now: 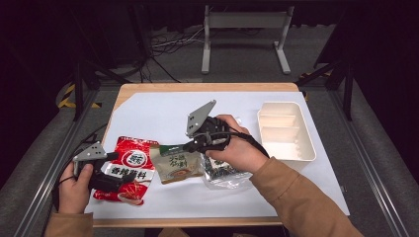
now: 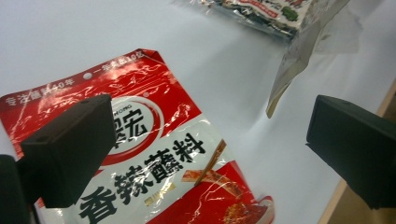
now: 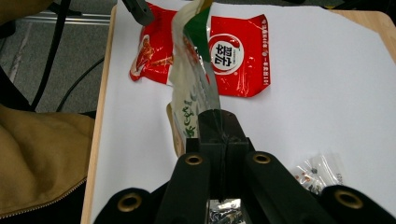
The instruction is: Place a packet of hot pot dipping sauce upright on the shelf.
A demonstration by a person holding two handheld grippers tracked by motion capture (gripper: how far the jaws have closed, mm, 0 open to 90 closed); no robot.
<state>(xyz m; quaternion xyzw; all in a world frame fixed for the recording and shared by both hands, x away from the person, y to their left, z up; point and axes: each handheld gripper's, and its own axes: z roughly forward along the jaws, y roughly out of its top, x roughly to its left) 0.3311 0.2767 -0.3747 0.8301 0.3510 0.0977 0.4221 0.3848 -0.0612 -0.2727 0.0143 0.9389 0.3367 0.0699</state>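
- Lying on the white sheet [image 1: 163, 111] that covers the light wooden table [image 1: 197, 87]: three sachets in a row near the front edge, counted in the high view.
- Sachet one, farthest left: a glossy red foil packet with bold black characters and a round white emblem [image 1: 127, 169]. It lies flat; its top edge carries a small punched hole, seen in the left gripper view.
- Sachet two, middle: a beige packet with a green top corner and a bowl picture [image 1: 176, 165]. Its right side is lifted off the sheet.
- Sachet three, right: a dark, clear-edged crinkly packet [image 1: 223, 171], partly under the right hand [image 1: 237, 148].
- One white plastic tray with three compartments [image 1: 310, 143] sits at the right, well apart from the sachets; all compartments look bare.
- Two grippers, one per hand.
- Left gripper [image 2: 212, 154]: black jaws stand wide apart, low over the red packet's lower half, gripping nothing. One jaw overlaps the packet's left side in its own view; contact cannot be told.
- Right gripper [image 3: 219, 126]: jaws pressed together on the beige packet's edge, the packet standing up from the pinch in the right gripper view.
- One small clear wrapper [image 3: 317, 170] lies beside the right gripper.
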